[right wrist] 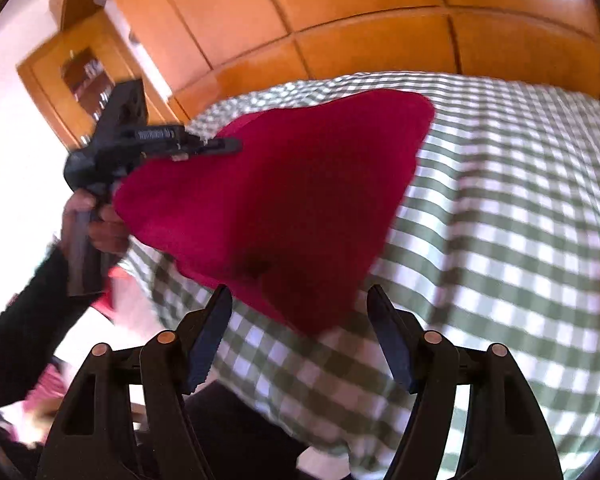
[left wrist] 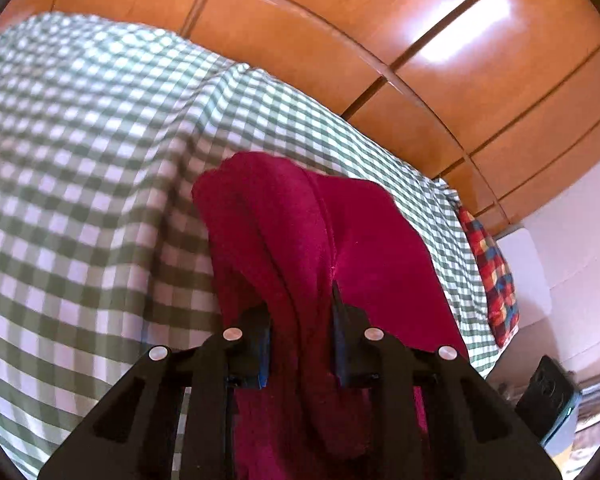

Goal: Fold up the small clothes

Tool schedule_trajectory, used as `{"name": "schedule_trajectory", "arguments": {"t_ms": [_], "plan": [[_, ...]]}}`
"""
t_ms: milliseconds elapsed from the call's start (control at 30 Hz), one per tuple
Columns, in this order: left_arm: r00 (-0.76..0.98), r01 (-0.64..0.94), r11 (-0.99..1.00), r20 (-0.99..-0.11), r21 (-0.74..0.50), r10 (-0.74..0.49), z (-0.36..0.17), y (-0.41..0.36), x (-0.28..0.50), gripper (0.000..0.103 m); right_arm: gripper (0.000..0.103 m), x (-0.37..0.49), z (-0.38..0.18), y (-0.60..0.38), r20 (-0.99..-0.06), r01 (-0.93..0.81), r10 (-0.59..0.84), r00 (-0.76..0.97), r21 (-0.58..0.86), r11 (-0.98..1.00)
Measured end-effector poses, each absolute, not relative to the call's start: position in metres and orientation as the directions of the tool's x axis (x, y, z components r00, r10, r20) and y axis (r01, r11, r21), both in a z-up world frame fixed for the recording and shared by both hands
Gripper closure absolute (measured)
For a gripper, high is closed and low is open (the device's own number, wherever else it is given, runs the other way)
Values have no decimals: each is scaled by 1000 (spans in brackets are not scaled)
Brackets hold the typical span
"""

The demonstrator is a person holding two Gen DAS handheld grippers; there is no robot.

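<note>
Nearest thing in the left wrist view is the left gripper, pinching a bunched fold of the dark red fleecy garment, which hangs lifted off the green-and-white checked bedspread. In the right wrist view the right gripper sits with its jaws spread wide and nothing between them, just short of the garment's lower edge, over the near edge of the bed.

What could go wrong, I reckon: the cloth is held at one point only, so it droops in a lopsided cone. If the right claw closes on a doubled layer instead of a clean corner, the fold will come out crooked. The left's bite looks like a thick wad too, so a layer might slip out.

Further back, only the right view shows the person's hand on the left tool's handle, and the garment's whole drooping shape. Only the left view shows the pinch up close, plus a multicoloured checked cloth at the bed's far right edge and the orange wooden wardrobe behind
</note>
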State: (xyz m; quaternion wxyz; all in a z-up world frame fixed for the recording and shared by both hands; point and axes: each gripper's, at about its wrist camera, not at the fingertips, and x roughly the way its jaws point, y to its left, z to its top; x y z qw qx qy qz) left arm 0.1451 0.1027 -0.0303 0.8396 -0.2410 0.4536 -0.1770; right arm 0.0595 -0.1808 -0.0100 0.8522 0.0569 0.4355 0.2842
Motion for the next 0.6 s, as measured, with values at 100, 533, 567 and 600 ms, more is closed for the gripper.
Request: {"name": "schedule_trajectory", "arguments": {"t_ms": [100, 533, 567, 600], "plan": [[548, 91, 827, -665, -555, -507, -25, 98, 142, 81, 80, 67, -27, -183, -752, -344, 462, 471, 325, 881], [649, 72, 952, -711, -298, -271, -22, 87, 109, 67, 36, 45, -20, -210, -801, -466, 452, 394, 250, 849], [672, 72, 962, -700, -264, -242, -15, 87, 103, 67, 36, 45, -14, -216, -799, -465, 451, 398, 248, 850], [689, 71, 968, -690, -241, -222, -9, 89, 100, 68, 36, 47, -7, -222, -794, -455, 445, 414, 243, 857]]}}
